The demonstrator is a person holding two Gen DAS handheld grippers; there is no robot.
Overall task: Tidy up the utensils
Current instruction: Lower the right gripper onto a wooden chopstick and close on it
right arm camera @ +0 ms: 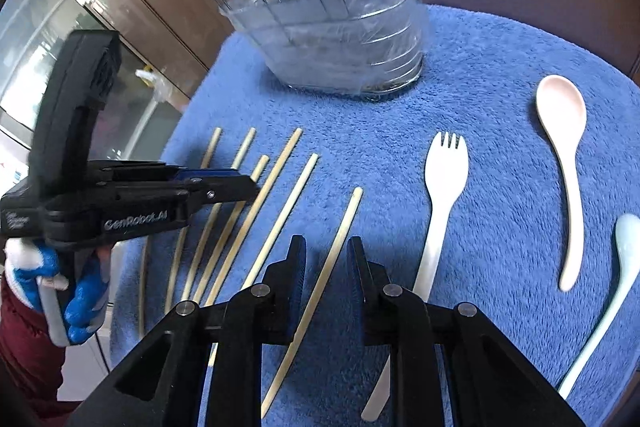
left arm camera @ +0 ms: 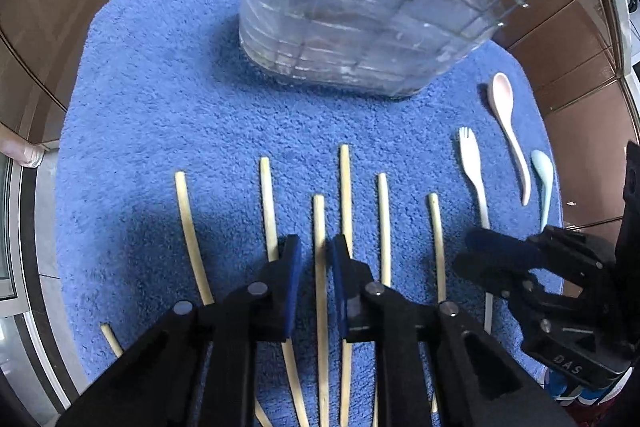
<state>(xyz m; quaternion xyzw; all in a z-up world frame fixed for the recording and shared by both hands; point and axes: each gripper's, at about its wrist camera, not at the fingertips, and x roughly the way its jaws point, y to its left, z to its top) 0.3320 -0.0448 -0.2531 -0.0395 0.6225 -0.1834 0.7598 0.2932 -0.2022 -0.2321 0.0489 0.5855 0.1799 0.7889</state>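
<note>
Several pale wooden chopsticks (left arm camera: 345,195) lie side by side on a blue fleece mat (left arm camera: 160,115). My left gripper (left arm camera: 316,259) is open low over them, with one chopstick (left arm camera: 319,227) between its fingers. My right gripper (right arm camera: 326,259) is open, straddling the rightmost chopstick (right arm camera: 340,239); it also shows in the left wrist view (left arm camera: 480,255). A white fork (right arm camera: 440,195), a pink spoon (right arm camera: 564,147) and a light blue spoon (right arm camera: 616,275) lie to the right. A clear gridded organizer (left arm camera: 352,11) stands at the back of the mat.
Brown cabinet panels (left arm camera: 60,7) surround the mat. In the right wrist view the left gripper (right arm camera: 248,187) and a gloved hand (right arm camera: 76,307) are at the left. Bare mat lies between the chopsticks and the organizer.
</note>
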